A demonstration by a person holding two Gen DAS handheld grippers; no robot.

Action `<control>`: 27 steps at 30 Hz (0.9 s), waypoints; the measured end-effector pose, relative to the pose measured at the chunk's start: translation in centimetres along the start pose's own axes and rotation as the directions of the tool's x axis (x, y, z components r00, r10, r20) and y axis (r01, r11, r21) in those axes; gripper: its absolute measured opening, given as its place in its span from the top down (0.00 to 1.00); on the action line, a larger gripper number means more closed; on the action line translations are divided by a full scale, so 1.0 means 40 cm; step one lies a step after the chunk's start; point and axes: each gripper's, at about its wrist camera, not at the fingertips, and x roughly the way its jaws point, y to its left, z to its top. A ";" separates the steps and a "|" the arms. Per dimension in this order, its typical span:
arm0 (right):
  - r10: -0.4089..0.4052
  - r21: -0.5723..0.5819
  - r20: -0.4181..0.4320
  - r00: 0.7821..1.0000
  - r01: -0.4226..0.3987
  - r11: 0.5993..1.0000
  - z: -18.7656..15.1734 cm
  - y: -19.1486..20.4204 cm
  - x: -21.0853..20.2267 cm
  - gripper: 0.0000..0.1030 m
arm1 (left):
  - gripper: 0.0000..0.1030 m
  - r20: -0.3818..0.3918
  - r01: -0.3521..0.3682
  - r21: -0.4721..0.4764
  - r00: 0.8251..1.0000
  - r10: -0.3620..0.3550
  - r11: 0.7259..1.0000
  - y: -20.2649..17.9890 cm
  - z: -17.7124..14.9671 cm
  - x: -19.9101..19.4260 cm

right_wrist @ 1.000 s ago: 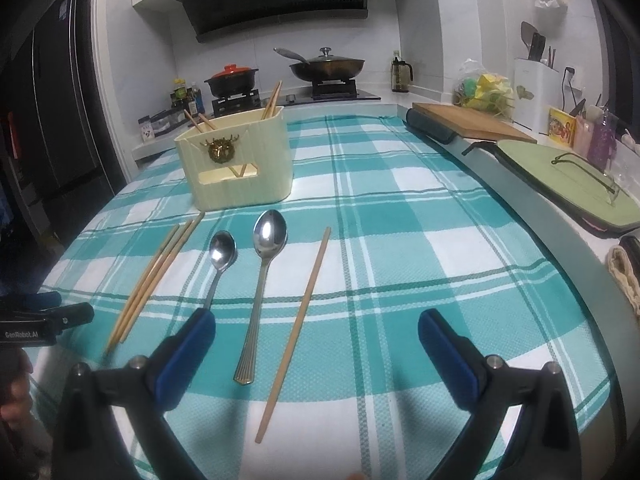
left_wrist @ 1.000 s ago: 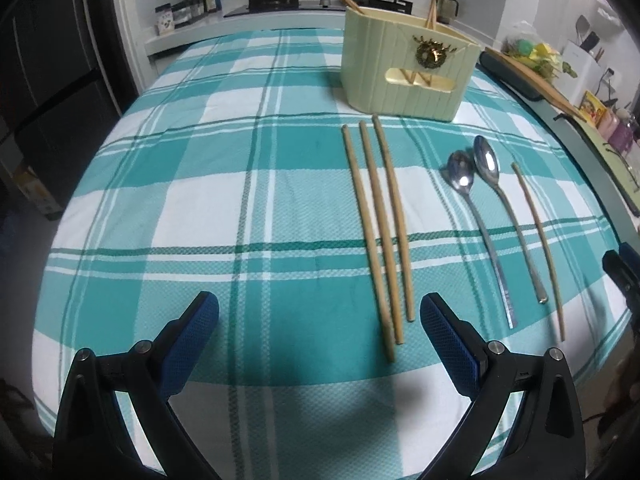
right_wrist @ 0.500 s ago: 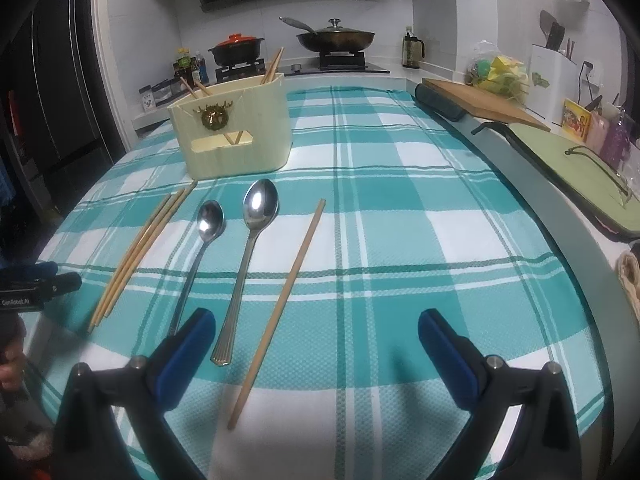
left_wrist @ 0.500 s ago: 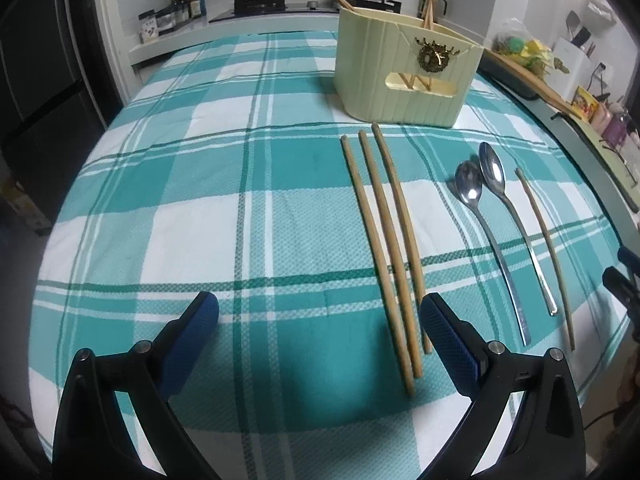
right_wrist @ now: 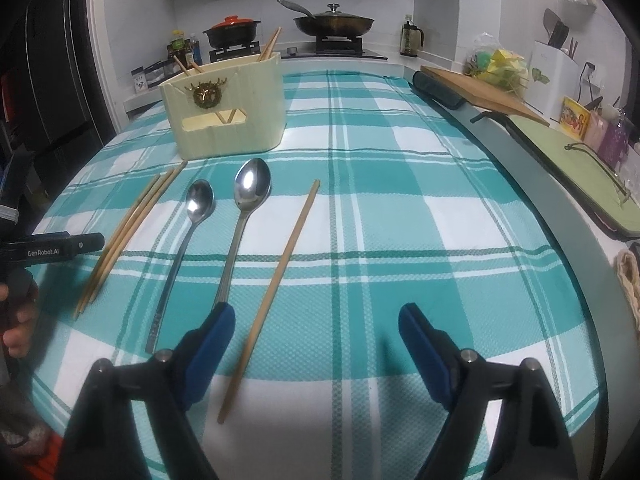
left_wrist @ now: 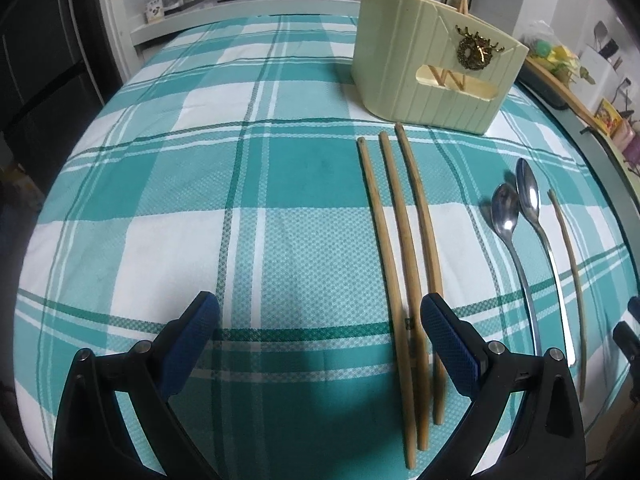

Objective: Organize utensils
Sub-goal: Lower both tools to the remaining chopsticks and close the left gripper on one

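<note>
Utensil holder (left_wrist: 432, 68): cream, ribbed, with a gold wreath emblem on its front, standing upright at the far side of the teal-and-white plaid tablecloth (left_wrist: 160, 184); several chopsticks stand inside it, leaning. Three wooden chopsticks (left_wrist: 404, 256): lying side by side on the cloth in front of the holder, far tips just short of its base, near ends reaching toward the camera. Left gripper (left_wrist: 320, 336): jaws spread wide, holding nothing, blue pads hovering low over the cloth; the near ends of the three chopsticks lie just inside its right-hand finger (left_wrist: 448, 344), with the outermost stick passing close beside or under that pad. Small spoon (right_wrist: 184, 248) and large spoon (right_wrist: 240, 224): steel, bowls up, parallel, bowls toward the holder, to the right of the three chopsticks. Single chopstick (right_wrist: 272, 292): lying alone just right of the large spoon, slightly slanted. Right gripper (right_wrist: 316, 336): jaws wide apart, empty; the single chopstick's near half runs between its fingers close to the left one, and the large spoon's handle end disappears behind that left finger (right_wrist: 212, 340). Background: stove with a red-lidded pot (right_wrist: 232, 30) and a lidded pan (right_wrist: 332, 22); wooden cutting board (right_wrist: 480, 88) at the right.
</note>
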 end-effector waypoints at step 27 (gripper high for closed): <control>0.002 -0.087 -0.141 0.990 -0.014 0.996 0.050 0.053 0.154 0.52 | 0.00 -0.019 -0.052 0.075 0.998 0.053 0.996 0.003 0.015 0.060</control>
